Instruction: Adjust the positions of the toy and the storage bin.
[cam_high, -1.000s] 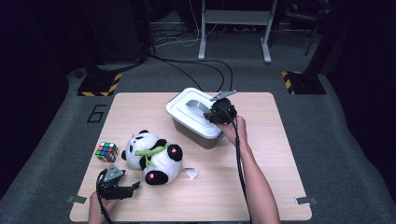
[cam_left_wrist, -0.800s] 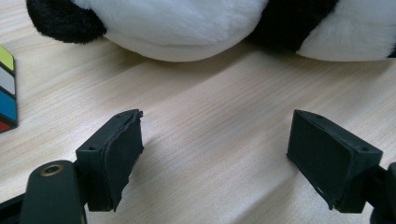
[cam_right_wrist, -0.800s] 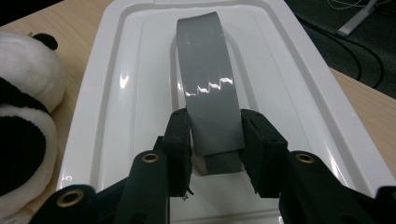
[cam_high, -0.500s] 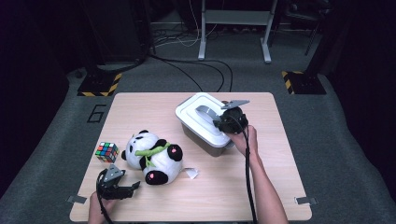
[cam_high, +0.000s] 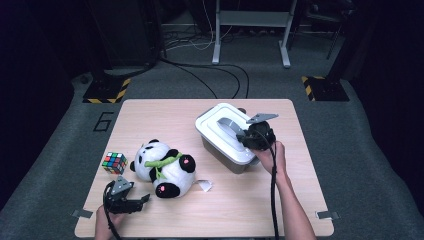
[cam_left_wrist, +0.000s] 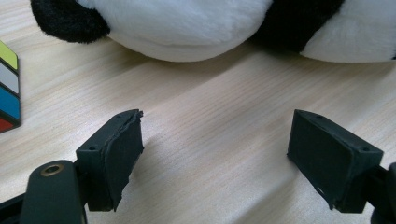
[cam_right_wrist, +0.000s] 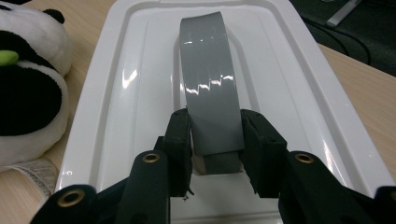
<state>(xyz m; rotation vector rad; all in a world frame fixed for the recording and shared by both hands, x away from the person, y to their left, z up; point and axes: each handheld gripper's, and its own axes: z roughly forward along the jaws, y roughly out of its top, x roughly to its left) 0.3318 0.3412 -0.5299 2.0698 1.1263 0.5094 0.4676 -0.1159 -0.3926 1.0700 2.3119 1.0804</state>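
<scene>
The table (cam_high: 165, 112), with the number 6 marked on the floor off its far-left corner, carries a white lidded bin (cam_high: 227, 136) that has slid from mid-table toward the right edge, dragged by the right gripper (cam_high: 248, 139), whose jaws are clamped on the grey handle (cam_right_wrist: 210, 88); relocation appears under way. Left of the bin lie a panda plush (cam_high: 162, 168) with an unreadable tag and a puzzle cube (cam_high: 114, 162); the left gripper (cam_high: 137, 202), near edge, has its jaws open and empty.
</scene>
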